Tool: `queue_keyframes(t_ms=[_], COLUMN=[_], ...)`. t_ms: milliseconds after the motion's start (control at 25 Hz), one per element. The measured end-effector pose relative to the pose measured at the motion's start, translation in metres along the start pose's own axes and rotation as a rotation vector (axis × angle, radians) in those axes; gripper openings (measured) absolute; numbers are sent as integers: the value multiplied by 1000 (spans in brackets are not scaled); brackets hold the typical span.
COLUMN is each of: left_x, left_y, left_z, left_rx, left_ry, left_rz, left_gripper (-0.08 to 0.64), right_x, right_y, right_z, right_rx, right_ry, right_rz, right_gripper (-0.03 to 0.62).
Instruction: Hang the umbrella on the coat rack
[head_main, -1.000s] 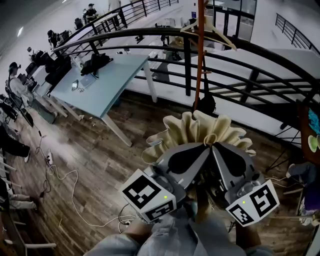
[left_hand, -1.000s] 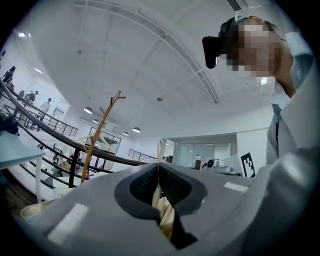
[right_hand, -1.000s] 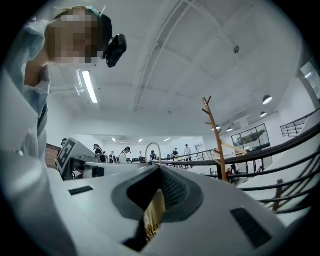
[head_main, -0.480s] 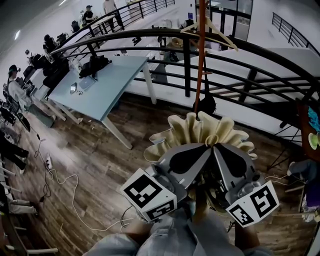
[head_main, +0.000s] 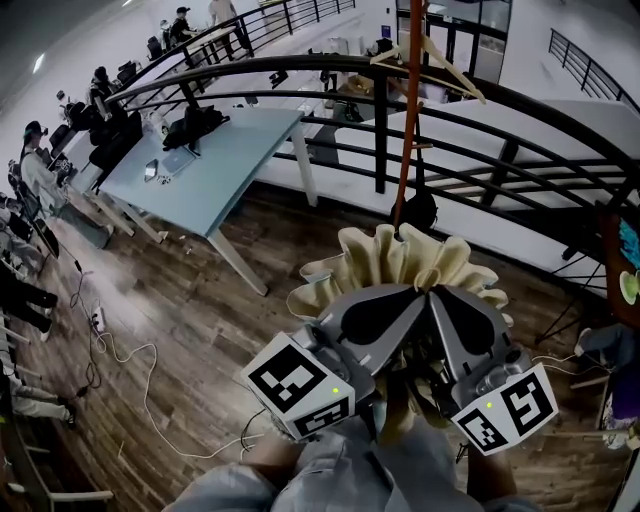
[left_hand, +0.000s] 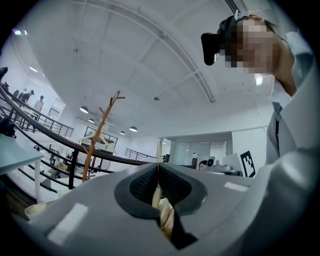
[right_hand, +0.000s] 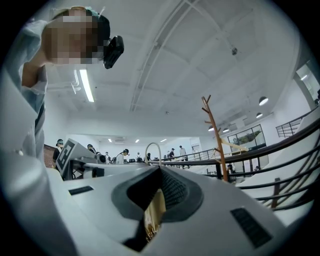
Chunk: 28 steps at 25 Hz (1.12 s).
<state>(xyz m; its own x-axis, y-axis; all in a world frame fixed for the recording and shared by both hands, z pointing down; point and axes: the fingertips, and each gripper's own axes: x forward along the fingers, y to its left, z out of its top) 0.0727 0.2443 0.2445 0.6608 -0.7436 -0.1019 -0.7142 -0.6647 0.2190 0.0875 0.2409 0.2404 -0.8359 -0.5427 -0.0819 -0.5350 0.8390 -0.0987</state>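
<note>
Far left stands a pale table (head_main: 205, 165) with dark bags on it. My left gripper (left_hand: 159, 171) is clamped tight on cream fabric of the umbrella (head_main: 400, 255), which I hold over the wood floor with its pleats fanned out past both sets of jaws. Beyond it, apart, the orange coat rack (head_main: 407, 110) rises by the railing (head_main: 520, 105). My right gripper (right_hand: 159, 172) is likewise pinched on the umbrella, and a thin loop (right_hand: 152, 149) rises above its tips. Both marker cubes (head_main: 297, 385) carry black-and-white square patterns.

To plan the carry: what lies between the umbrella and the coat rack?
Head view: only bare wooden floor between the umbrella and the coat rack; a dark object sits at its base.
</note>
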Motion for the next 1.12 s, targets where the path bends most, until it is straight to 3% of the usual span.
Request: queue_keyframes(t_ms=[560,1120], left_x=[15,81], left_y=[33,117], left_z=[-6,-9], left_rx=[3,11], left_ry=[10,-16], left_rz=[70,137], left_gripper=[9,9], right_x=[28,98], right_y=[-23,-104], right_z=[-12,-24], right_rx=[37,35], right_ry=[2,14], right_rz=[76,156], right_gripper=[2,0])
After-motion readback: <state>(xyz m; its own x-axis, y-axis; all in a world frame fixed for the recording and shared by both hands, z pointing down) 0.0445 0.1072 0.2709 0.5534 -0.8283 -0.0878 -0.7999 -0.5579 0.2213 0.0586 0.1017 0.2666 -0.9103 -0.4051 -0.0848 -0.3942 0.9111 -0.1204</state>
